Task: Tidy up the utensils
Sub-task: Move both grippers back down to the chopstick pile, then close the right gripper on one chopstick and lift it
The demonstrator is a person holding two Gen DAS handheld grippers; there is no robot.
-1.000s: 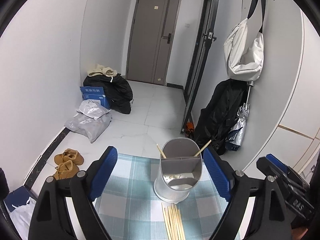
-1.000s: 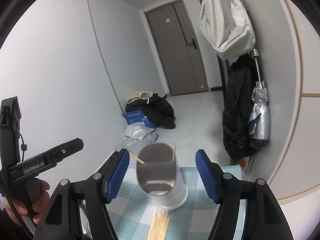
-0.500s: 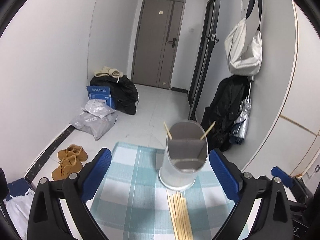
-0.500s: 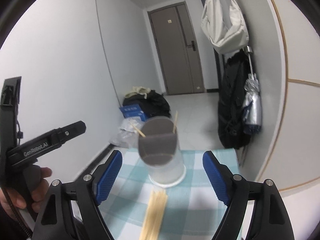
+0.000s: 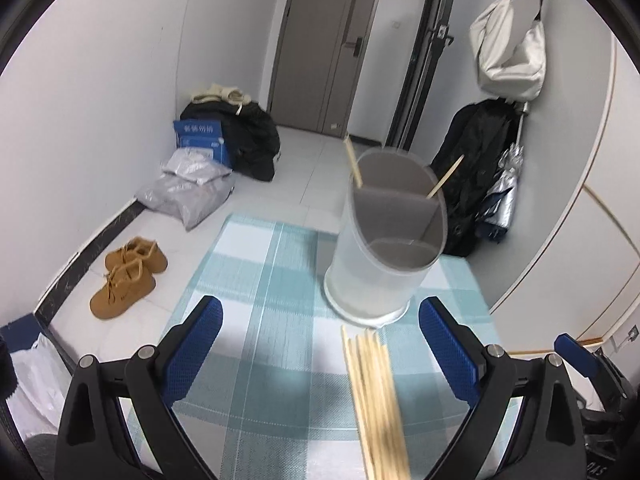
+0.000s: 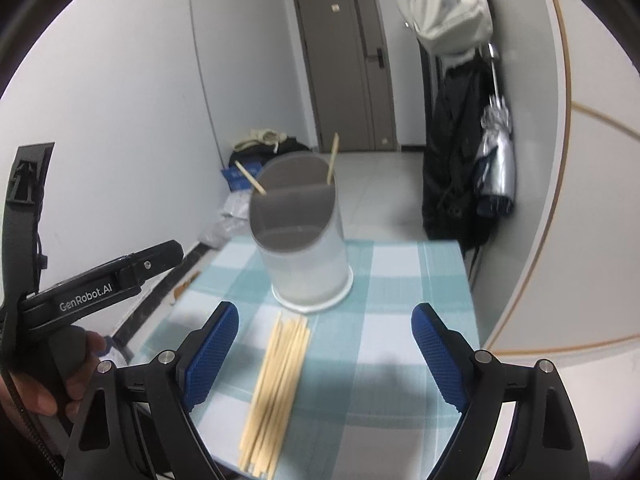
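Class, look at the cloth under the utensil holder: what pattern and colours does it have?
The cloth has a light blue and white check, clearest in the left wrist view.

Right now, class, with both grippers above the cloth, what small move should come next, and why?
Probably lower the right gripper onto the loose chopsticks and close on one. Its jaws have just been opening, nothing is held between them, and the bundle lies flat on the checked cloth just before the holder, whose rear compartment already holds two sticks. The left gripper is open too.
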